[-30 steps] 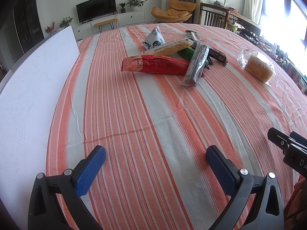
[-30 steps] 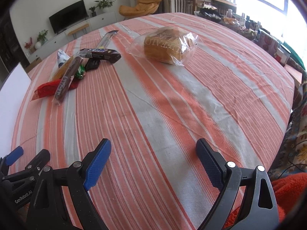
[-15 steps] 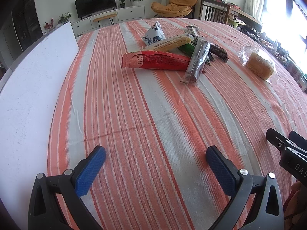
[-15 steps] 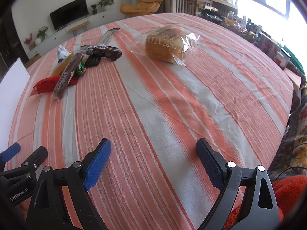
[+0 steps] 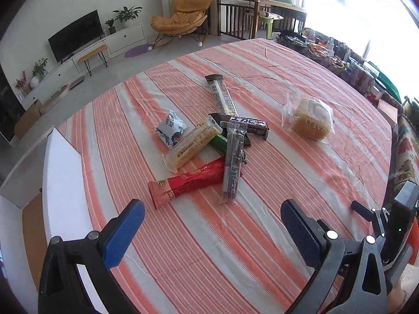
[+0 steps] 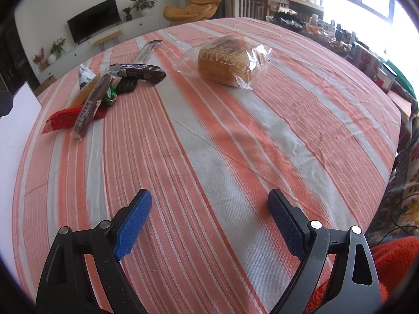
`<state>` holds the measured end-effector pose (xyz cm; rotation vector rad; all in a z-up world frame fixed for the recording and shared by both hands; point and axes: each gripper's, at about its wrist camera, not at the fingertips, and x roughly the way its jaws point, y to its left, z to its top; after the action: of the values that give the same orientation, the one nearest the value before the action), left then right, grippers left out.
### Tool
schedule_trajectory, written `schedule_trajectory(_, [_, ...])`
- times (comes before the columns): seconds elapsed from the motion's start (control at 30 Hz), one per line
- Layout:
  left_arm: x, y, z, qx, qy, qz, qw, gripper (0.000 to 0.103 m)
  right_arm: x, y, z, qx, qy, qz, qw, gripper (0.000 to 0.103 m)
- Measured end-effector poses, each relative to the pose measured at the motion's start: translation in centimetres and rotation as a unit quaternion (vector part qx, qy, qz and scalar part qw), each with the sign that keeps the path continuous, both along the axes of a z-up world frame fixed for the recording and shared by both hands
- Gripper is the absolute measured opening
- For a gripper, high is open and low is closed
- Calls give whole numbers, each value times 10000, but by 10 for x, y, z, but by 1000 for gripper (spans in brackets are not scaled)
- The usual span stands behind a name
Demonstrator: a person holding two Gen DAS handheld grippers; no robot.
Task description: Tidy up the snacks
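Wrapped snacks [image 5: 209, 146] are heaped beside bagged bread [image 5: 311, 123] on the desk [image 6: 209, 136]; both tongs [image 5: 212, 233] [image 6: 209, 222] are spread; only the left view shows the floor.

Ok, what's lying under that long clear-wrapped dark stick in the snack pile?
The clear-wrapped dark stick crosses over the red packet's end and a green wrapper. How much more green is covered cannot be seen.

The black two-finger left tool [image 5: 212, 226] with blue ribbed pads [image 5: 123, 233] hangs with its jaws spread wide and empty. The matching right tool [image 6: 209, 219] is likewise spread wide, holding nothing; its body seemingly shows at the left view's right edge.
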<state>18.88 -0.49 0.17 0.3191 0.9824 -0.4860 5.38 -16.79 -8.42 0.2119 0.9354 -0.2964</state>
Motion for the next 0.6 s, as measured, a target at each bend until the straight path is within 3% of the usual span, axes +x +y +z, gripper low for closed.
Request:
schedule_trajectory(0.13, [31,-19,-30,910,-106,-359,9952,98,0,0,0,-1,-1,11,10000,93])
schedule_trajectory(0.27, [49,-25,-55,1044,131,-629,9925,95,-2,-3,1,96,-57,14,9999,93])
schedule_trajectory(0.37, [59,-26,-70,1005,270,-600,9928,93,-1,-3,1,90,-58,8,9999,93])
schedule_trajectory(0.5, [66,-23,-73,450,449,-439,9970,93,0,-1,1,37,-36,11,10000,93])
schedule_trajectory(0.6, [67,-23,-75,160,678,-475,9964,80,0,-2,1,65,-49,10,10000,93])
